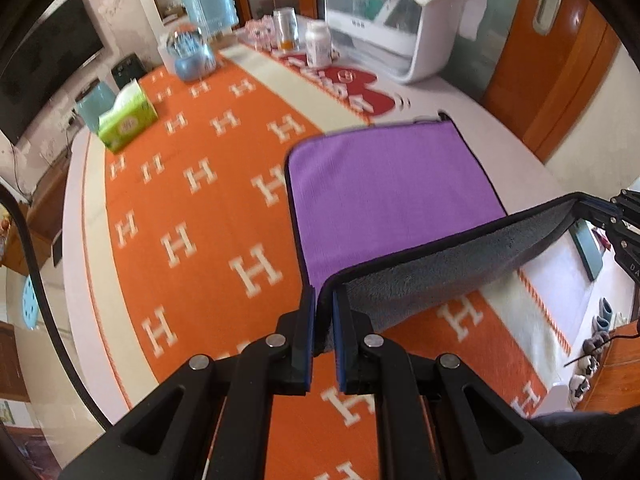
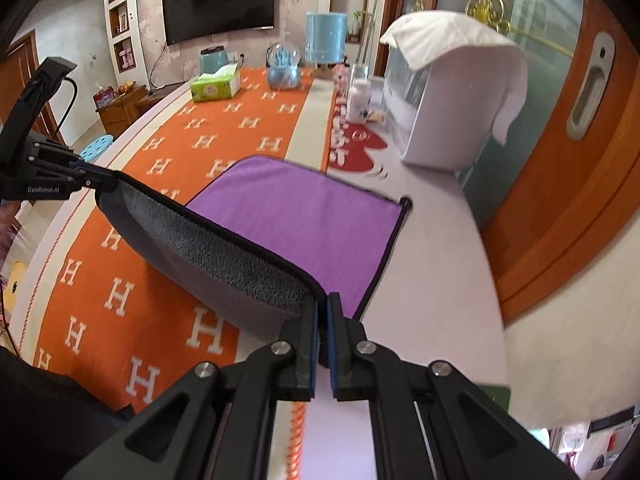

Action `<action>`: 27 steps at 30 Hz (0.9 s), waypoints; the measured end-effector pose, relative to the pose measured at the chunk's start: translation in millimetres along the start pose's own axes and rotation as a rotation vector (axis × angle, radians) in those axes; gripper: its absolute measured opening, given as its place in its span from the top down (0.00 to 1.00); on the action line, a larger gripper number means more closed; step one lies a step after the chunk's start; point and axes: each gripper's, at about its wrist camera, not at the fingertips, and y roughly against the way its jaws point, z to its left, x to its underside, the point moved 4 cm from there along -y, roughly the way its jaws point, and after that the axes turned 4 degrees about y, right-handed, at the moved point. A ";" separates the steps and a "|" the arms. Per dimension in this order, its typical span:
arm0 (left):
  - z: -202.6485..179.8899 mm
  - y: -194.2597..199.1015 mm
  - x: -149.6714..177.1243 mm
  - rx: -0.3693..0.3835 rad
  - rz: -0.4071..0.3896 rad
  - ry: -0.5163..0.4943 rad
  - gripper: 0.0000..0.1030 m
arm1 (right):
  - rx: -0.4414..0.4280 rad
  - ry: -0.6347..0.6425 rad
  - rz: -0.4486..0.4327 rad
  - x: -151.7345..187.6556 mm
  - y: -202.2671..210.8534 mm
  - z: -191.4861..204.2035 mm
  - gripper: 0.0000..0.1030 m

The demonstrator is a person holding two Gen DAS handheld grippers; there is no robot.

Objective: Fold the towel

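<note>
A towel, purple on one side and grey on the other, with dark trim, lies on the table. Its far part rests flat and purple side up. Its near edge is lifted, grey underside showing. My left gripper is shut on the near left corner. My right gripper is shut on the near right corner. Each gripper shows in the other's view: the right one and the left one. The lifted edge hangs stretched between them above the orange cloth.
An orange tablecloth with white H marks covers the table. At the far end stand a green tissue box, a blue snow globe, bottles and a white appliance draped with a white cloth. A wooden door is at the right.
</note>
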 end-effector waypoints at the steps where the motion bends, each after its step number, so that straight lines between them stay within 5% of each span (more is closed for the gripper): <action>1: 0.2 1.7 -8.0 -0.004 -0.021 0.001 0.94 | 0.006 0.000 -0.008 -3.1 -0.5 -1.9 0.96; 16: 8.3 -19.6 -94.4 -0.011 -0.233 0.067 0.95 | 0.174 -0.013 -0.151 -61.3 -35.6 -47.3 0.96; 27: 16.9 -79.3 -119.2 -0.007 -0.246 0.172 0.95 | 0.266 -0.022 -0.183 -72.6 -90.9 -64.3 0.96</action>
